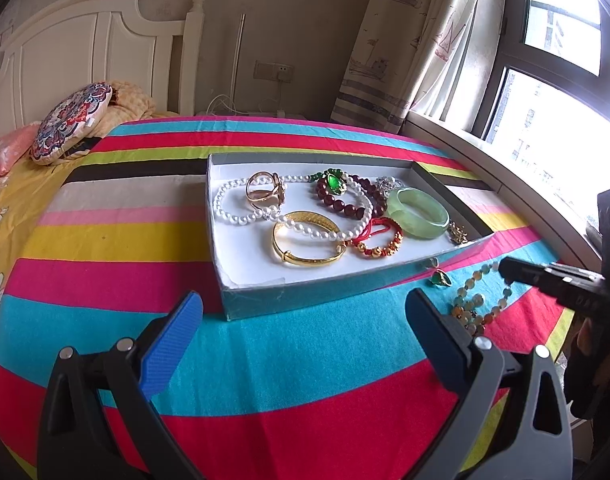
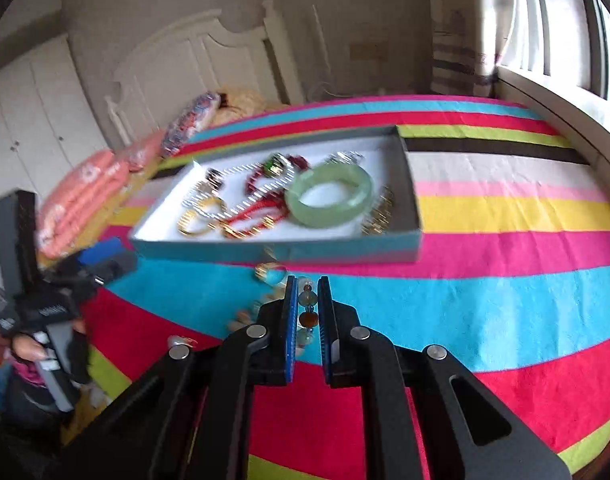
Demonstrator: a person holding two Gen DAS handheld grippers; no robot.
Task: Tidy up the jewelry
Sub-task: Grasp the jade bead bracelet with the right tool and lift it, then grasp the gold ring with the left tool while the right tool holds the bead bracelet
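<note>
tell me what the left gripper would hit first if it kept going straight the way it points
Probably the near wall of the jewelry box: the open left gripper points over bare striped cloth toward it, though depth is hard to judge.

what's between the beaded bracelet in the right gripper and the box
Only the box's near wall, which the beaded bracelet must clear, and a green pendant lying on the cloth just before it. The right gripper is shut on the bracelet; the left gripper hangs open, aside.

A home bedroom: white headboard [image 1: 85,52], pillows [image 1: 71,122], striped bedspread [image 1: 145,240], curtained window [image 1: 553,80]
</note>
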